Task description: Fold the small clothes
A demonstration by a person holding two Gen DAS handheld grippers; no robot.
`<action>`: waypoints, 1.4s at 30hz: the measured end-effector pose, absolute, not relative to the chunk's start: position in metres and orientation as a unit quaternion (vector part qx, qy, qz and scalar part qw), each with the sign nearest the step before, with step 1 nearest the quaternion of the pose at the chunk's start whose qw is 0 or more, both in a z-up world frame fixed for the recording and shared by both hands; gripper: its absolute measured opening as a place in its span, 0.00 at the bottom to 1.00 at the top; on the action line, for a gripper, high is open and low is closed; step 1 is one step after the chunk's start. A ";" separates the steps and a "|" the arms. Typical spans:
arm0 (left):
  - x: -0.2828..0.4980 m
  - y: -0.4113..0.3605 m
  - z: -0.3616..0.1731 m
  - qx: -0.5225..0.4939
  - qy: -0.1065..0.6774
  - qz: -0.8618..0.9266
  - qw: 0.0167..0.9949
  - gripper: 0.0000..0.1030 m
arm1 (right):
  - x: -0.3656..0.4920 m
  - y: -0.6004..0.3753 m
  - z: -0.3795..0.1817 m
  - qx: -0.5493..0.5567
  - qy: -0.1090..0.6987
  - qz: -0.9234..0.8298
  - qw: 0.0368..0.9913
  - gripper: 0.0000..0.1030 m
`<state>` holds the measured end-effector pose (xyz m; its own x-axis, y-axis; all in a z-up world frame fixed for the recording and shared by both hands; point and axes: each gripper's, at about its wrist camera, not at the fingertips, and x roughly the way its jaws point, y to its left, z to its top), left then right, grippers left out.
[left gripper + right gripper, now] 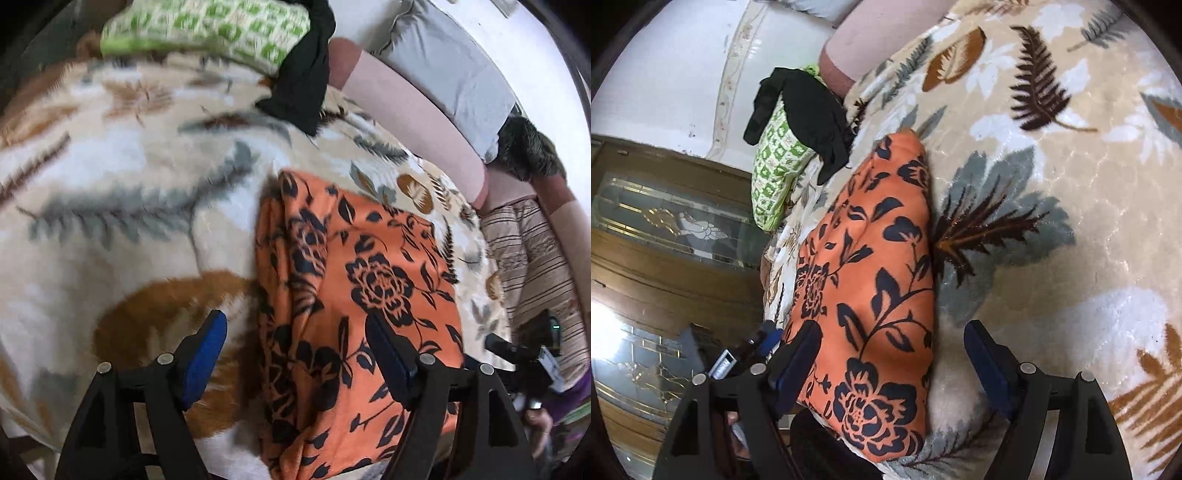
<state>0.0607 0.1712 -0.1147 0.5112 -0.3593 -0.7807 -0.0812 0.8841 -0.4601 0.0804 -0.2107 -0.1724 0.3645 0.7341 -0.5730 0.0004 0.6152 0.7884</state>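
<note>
Folded orange garment point(354, 314), soft, black floral print, lying flat on plush leaf-patterned blanket point(129, 184). Left gripper point(295, 354) spread wide, released, straddling its edge. Right gripper point(890, 354) likewise released. At eleven o'clock, green-checked cloth point(775, 166), crumpled black fabric point(812, 122). No readable writing.

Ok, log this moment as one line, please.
step: folding | orange floral garment: folded, on leaf blanket | left gripper: open, nothing gripped | right gripper: open, nothing gripped

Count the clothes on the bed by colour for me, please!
Orange cloth with black flowers, folded: 1
Green-and-white checked cloth: 1
Black crumpled garment: 1
Total: 3
</note>
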 end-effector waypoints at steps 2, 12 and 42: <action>0.063 0.168 -0.123 -0.217 0.494 -0.085 0.837 0.74 | 0.084 -0.204 -0.179 0.370 0.514 0.255 0.731 0.80; 0.058 0.151 -0.115 -0.192 0.494 -0.110 0.841 0.52 | 0.087 -0.176 -0.184 0.340 0.529 0.269 0.730 0.67; 0.098 0.149 -0.143 -0.180 0.526 -0.122 0.822 0.28 | 0.136 -0.151 -0.197 0.341 0.545 0.287 0.710 0.52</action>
<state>0.0976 0.1485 -0.1426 0.4172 -0.3910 -0.8204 0.0116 0.9049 -0.4254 0.1359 -0.1507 -0.1966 0.2414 0.7786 -0.5793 -0.0360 0.6037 0.7964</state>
